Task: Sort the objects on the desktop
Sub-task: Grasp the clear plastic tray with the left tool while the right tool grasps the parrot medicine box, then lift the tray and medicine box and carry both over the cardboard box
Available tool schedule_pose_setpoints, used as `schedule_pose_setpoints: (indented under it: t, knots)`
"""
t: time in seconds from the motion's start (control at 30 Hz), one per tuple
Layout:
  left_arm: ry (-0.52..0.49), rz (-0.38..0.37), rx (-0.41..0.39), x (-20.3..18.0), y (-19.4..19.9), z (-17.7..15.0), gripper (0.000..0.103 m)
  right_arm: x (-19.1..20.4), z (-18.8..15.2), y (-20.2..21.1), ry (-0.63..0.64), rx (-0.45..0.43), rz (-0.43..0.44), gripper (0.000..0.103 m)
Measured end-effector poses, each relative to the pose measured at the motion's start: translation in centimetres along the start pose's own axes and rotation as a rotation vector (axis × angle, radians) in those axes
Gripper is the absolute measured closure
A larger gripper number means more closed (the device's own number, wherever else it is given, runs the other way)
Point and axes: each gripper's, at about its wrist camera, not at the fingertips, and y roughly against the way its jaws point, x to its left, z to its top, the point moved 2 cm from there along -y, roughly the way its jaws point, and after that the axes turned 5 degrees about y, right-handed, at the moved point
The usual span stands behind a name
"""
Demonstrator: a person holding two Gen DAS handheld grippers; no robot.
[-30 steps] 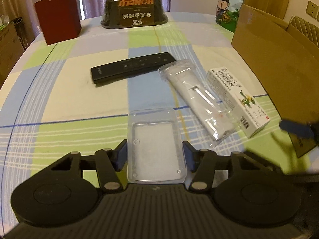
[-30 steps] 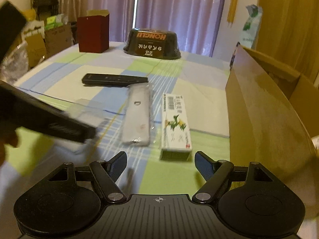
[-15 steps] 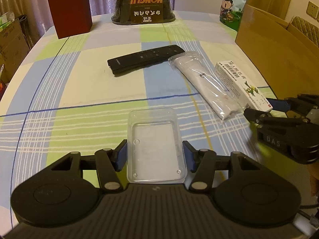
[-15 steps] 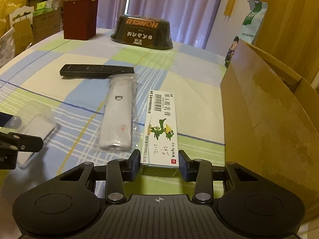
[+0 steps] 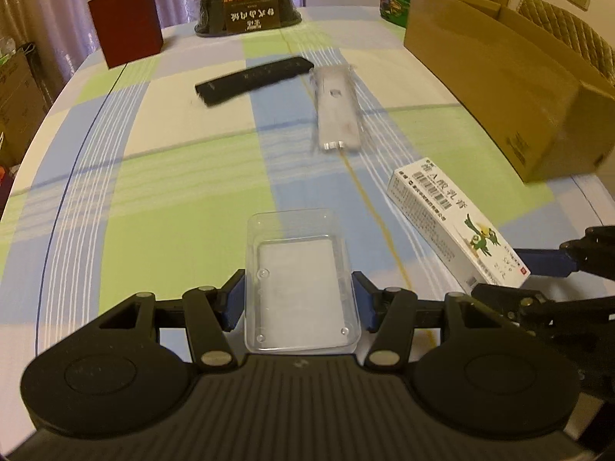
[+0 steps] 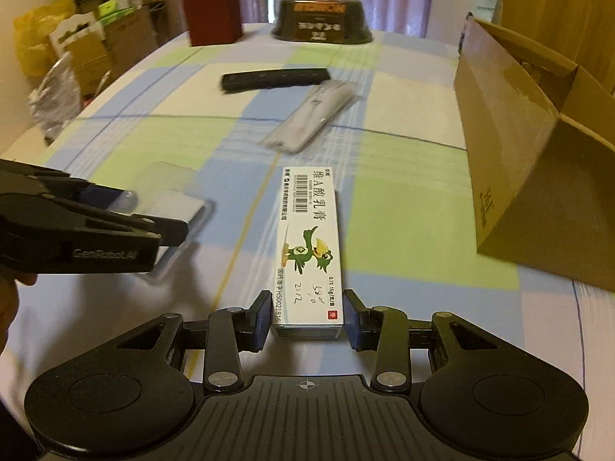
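- The counter (image 5: 161, 199), under a checked cloth, carries everything; I place the rest by the carton (image 5: 499, 88), an open cardboard box at the counter's right edge and probably where the sorted things go.
- Carton: its near wall stands tall. A load brought in low could knock that wall and shove the carton toward the counter's edge.
- Black tub (image 5: 248, 7) and red box (image 5: 125, 29): well apart from the carton, at the far end, out of the way of any risk for now.
- Black remote (image 5: 253, 80) and bagged white remote (image 5: 338, 115): side by side, left of the carton, on the cloth. The slick bag may slide inside a grip when its turn comes.
- Ointment box (image 6: 307, 246): near the carton's front corner, left of it. The right tongs (image 6: 307, 317) are clenched on its near end only, so most of its length sticks out forward; I judge it could pivot or droop, and its far end may catch the carton's rim.
- Clear tray (image 5: 300, 284): farther left of the carton than the ointment box. The left tongs (image 5: 298, 299) grasp it by its side walls. Thin plastic can flex and pop free if squeezed hard.
- The two tongs sit close together; swinging both toward the carton at once risks a clash.
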Motion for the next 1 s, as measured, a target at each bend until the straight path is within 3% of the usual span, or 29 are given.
schedule_pose_setpoints:
  t: [0.03,0.07,0.1,0.13,0.37,0.53,0.6,0.63,0.7,0.73,1.0]
  knots:
    - [0.002,0.001,0.003,0.1,0.2,-0.5,0.051,0.3,0.0,0.1,0.012,-0.003,0.001,0.064]
    - [0.003,0.003,0.003,0.1,0.3,-0.9,0.051,0.5,0.0,0.0,0.022,-0.007,0.001,0.057]
    - [0.006,0.005,0.002,0.2,0.5,-1.2,0.050,0.6,0.2,-0.1,0.027,-0.015,-0.011,0.047]
    - [0.008,0.009,0.000,0.3,0.6,-1.4,0.048,0.6,0.3,0.0,0.024,-0.030,-0.018,0.029]
    - [-0.004,0.021,-0.009,0.3,0.3,-1.1,0.045,0.3,1.5,-1.7,0.018,-0.056,0.002,0.028]
    - [-0.010,0.026,0.000,0.2,-0.1,-0.9,0.047,-0.3,1.9,-2.8,-0.002,-0.050,0.013,0.028]
    - [-0.007,0.023,0.003,0.3,-0.2,-1.0,0.050,-0.5,1.8,-3.1,-0.007,-0.040,0.025,0.039]
    - [-0.006,0.022,0.005,0.3,-0.2,-1.0,0.051,-0.6,1.8,-3.3,-0.007,-0.033,0.031,0.050]
    - [-0.008,0.022,0.007,0.2,-0.2,-1.0,0.051,-0.7,1.7,-3.2,-0.004,-0.040,0.029,0.056]
    - [-0.008,0.022,0.008,0.2,-0.1,-1.0,0.052,-0.7,1.7,-3.1,-0.002,-0.043,0.027,0.065]
    - [-0.025,0.016,-0.003,-0.1,1.8,-1.1,0.052,-0.8,1.8,-0.8,-0.021,-0.066,0.025,0.066]
